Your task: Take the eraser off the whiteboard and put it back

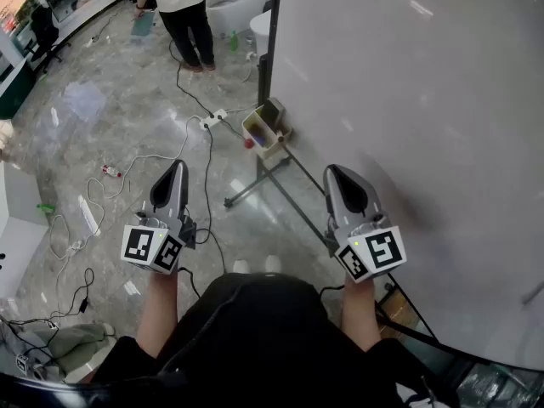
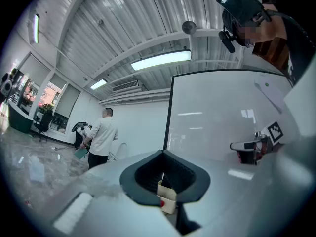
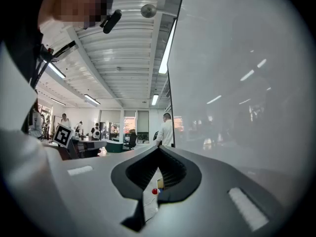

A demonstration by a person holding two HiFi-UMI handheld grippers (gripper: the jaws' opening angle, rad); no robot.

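The big whiteboard (image 1: pixel 408 100) stands on my right, its surface bare where I can see it. I cannot pick out an eraser on it. At its lower left corner hangs a small beige tray (image 1: pixel 265 128) with a red thing (image 1: pixel 249 143) at its near end. The tray also shows past the jaws in the left gripper view (image 2: pixel 167 200) and in the right gripper view (image 3: pixel 157 184). My left gripper (image 1: pixel 177 167) is shut and empty over the floor, left of the board. My right gripper (image 1: pixel 333 172) is shut and empty, close beside the board's lower edge.
The board's dark stand legs (image 1: pixel 255 185) run across the marble floor. Cables (image 1: pixel 183 134) and a power strip (image 1: pixel 212 119) lie ahead of the left gripper. A person in a white top (image 1: pixel 183 7) stands farther off. Clutter lies at the near left.
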